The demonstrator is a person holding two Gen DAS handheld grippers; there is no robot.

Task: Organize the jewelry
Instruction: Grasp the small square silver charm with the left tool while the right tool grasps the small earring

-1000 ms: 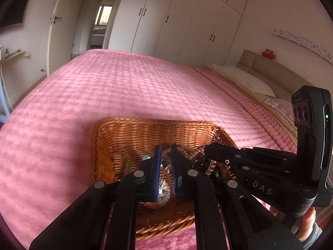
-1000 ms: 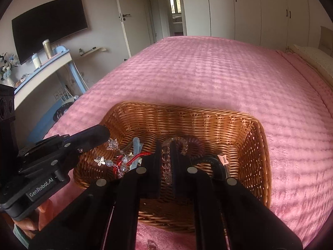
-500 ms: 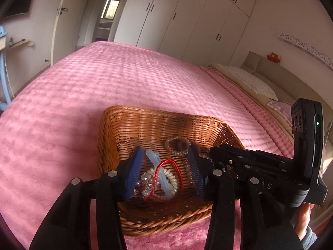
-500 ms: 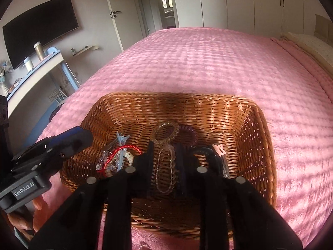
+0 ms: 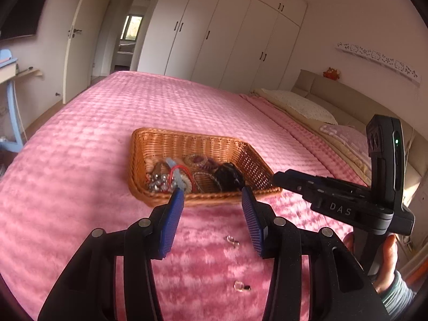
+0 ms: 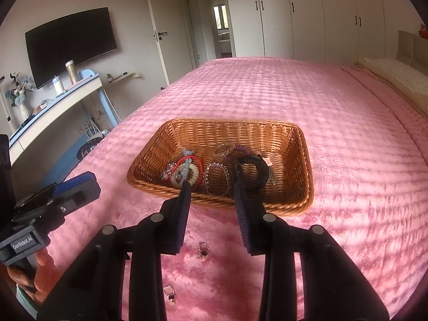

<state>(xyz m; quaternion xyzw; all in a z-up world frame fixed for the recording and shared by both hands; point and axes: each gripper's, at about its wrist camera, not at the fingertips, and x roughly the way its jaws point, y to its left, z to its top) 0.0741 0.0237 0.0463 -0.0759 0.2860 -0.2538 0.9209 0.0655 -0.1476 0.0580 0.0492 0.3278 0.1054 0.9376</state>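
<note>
Soft daylight, heavy fisheye distortion, slight motion blur.
Sunlight falls in dappled patches on the pink quilted bedspread [image 6: 347, 123], brightest to the right. The brown woven wicker basket [image 5: 163, 141] casts a faint shadow inside its near wall. Straight lines of the white wardrobe doors [image 5: 235, 32] bow outward; corners are vignetted black. Near-field bedspread pile appears soft.

We see a home bedroom | wide bed under a pink bedspread [image 6: 267, 93] | pillow [image 5: 299, 105] by the padded headboard [image 5: 345, 93] | white wardrobe doors [image 5: 227, 34] along the far wall | wall television [image 6: 71, 45] above a desk [image 6: 53, 104] | open door [image 5: 77, 40] to a hallway
</note>
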